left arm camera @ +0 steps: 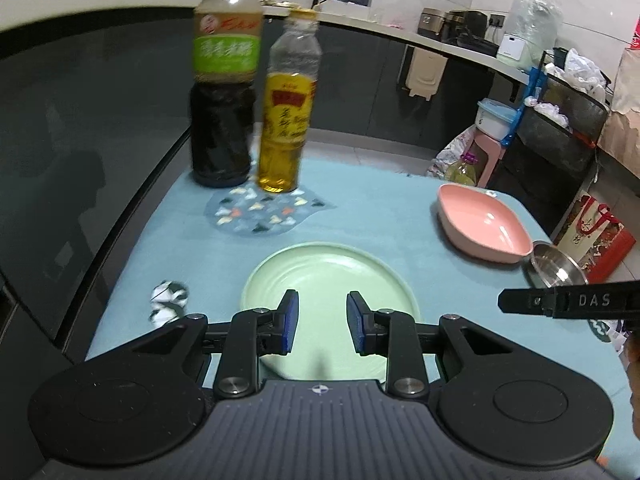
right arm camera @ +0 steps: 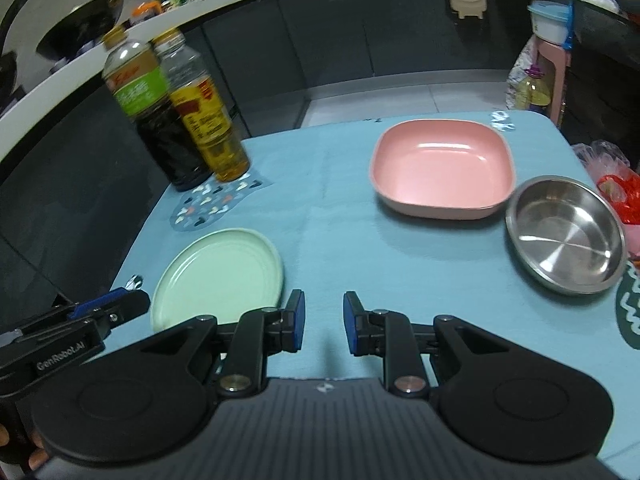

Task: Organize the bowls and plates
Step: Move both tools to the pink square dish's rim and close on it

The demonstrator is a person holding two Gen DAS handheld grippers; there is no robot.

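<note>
Green plate [left arm camera: 328,276] flat on the blue worktop [right arm camera: 340,240], under the left hand-held gripper [left arm camera: 322,322], tipped down, jaws a little apart, nothing inside. Right hand-held gripper [right arm camera: 324,322] tipped down over bare cloth, narrow and empty. Pink bowl [right arm camera: 442,170] and steel bowl [right arm camera: 566,236] touching, far right.

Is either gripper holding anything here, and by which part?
Nothing is held: left gripper above the round green plate and right gripper are both empty.

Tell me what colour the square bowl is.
Pink, the square bowl; clearest in the right wrist view.
</note>
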